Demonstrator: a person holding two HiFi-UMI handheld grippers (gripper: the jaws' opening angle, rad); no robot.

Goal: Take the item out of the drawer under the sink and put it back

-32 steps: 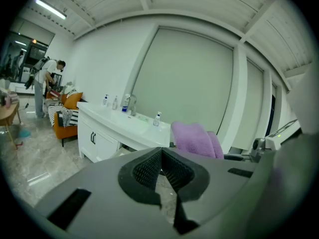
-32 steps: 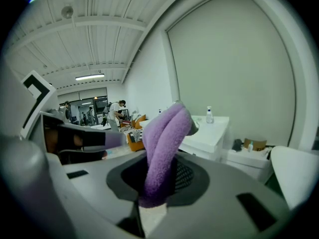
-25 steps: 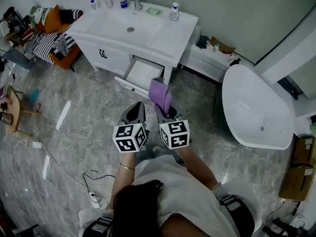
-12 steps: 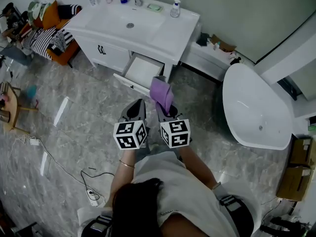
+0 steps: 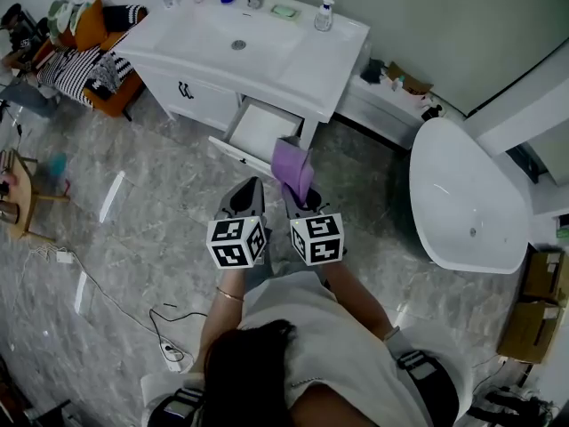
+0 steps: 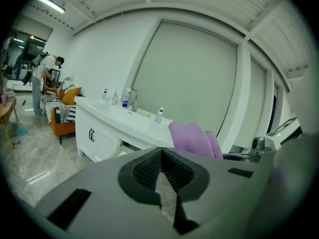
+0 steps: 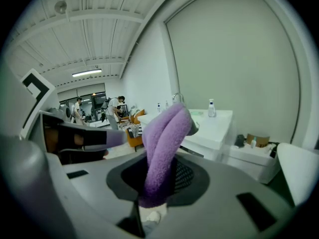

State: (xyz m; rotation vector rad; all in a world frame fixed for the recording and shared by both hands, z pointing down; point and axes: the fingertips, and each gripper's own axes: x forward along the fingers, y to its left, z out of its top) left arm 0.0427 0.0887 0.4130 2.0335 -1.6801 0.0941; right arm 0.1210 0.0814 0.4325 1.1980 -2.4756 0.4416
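Jaws of the right gripper [image 7: 158, 183] are clamping the lower end of a folded purple terry-cloth towel [image 7: 163, 133], which is rising out of the grip as a thick doubled roll and leaning slightly over at its top. Beside it, the left gripper [image 6: 161, 156] is showing its ribbed pads meeting at the tips with nothing between them. In the head view the towel is standing up from the front of the right gripper, in the air above the grey marbled floor [image 5: 151, 212], and it is sitting just short of the open white drawer [image 5: 259, 130], which is sticking out of the white vanity cabinet [image 5: 200, 96] under the sink basin [image 5: 233, 41]; the drawer tray is looking bare inside. The towel is appearing light, soft and limp rather than stiff: it is likely going to sag, unfold or drag on an edge, though it is neither fragile nor slippery, since the pile is giving the pads plenty to bite. Taking it across the folded thickness near one end, as the right gripper is doing now, is seeming the sound hold, keeping the layers bunched together.
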